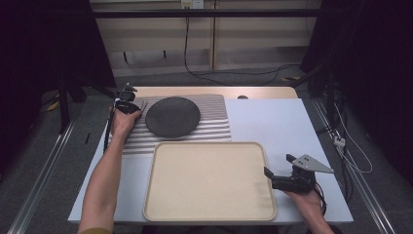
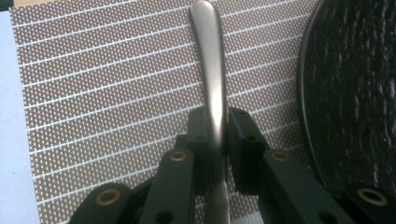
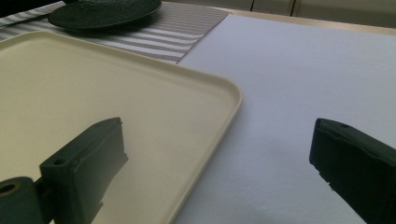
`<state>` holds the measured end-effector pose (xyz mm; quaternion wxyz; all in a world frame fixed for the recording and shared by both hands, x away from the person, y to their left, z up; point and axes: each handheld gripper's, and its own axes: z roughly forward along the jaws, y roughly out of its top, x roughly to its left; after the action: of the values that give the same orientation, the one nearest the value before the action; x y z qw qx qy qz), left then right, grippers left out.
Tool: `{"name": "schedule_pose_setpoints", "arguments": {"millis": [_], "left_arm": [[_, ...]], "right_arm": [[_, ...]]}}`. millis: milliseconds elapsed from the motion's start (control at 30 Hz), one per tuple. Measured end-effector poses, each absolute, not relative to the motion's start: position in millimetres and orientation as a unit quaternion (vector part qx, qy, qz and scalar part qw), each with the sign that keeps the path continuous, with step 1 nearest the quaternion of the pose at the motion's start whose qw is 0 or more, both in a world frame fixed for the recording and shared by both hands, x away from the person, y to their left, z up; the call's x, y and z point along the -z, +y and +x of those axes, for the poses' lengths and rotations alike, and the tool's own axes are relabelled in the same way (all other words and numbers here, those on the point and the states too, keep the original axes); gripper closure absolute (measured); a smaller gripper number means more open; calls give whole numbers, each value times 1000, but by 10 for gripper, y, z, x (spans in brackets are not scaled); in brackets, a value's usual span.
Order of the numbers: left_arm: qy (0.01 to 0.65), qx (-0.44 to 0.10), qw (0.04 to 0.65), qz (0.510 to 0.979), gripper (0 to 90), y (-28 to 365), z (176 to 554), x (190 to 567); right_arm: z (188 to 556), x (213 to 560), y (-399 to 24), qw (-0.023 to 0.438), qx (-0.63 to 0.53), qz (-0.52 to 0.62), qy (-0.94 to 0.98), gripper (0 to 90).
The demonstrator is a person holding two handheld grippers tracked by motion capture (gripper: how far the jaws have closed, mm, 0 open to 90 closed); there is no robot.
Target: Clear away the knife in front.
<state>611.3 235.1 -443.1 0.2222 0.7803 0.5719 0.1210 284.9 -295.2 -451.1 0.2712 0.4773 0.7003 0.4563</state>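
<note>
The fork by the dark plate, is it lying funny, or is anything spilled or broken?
Nothing stands out. The fork lies flat on the striped placemat beside the dark plate, with the left tongs closed on its handle. The beige tray looks clean and whole.

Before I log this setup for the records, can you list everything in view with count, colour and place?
fork: one, silver metal, on the placemat left of the plate, handle clamped in the left tool
plate: one, dark grey, on the placemat
placemat: one, brown with white stripes, far left part of the table
tray: one, cream, near middle of the table, nothing on it
table: one, white top
cables: several, black, on the floor beyond the table
left tool: one, black, shut on the fork handle
right tool: one, black with grey plate, jaws open, right of the tray
forearms: two, coming in from the near edge
</note>
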Motion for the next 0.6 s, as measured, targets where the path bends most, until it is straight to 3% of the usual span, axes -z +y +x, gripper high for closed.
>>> {"name": "schedule_pose_setpoints", "arguments": {"millis": [600], "left_arm": [[560, -121, 221, 790, 800, 2342, 6039, 4391]], "right_arm": [[2857, 4516, -2947, 273, -454, 477, 701, 36]]}}
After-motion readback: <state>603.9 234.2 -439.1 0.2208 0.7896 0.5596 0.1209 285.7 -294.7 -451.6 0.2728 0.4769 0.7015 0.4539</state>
